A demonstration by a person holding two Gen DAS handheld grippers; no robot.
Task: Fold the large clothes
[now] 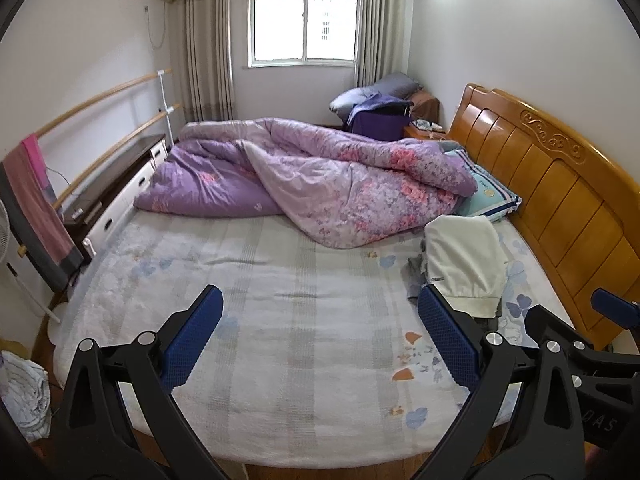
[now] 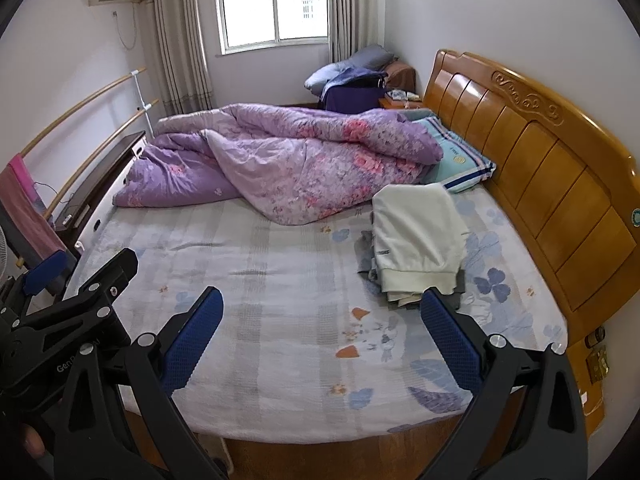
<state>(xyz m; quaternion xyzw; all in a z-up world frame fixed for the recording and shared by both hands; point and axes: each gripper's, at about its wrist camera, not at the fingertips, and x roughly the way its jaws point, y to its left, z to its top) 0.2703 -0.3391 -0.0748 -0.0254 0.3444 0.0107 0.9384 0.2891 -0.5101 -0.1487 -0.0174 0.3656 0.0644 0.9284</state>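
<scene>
Right now both claws hang released and empty above the bedsheet (image 2: 280, 280). Ahead of the right gripper (image 2: 320, 340), toward its right finger, lies the cream garment (image 2: 416, 236) on a small pile; the left gripper (image 1: 320, 344) sees it far right. I'd pinch only the top layer's near hem.

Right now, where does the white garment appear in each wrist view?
Left wrist: white garment right of centre, on the bed, just beyond the right jaw.
Right wrist: white garment right of centre, higher above the jaws.
Shared landmark: the teal pillow lies just behind it, against the headboard.
</scene>
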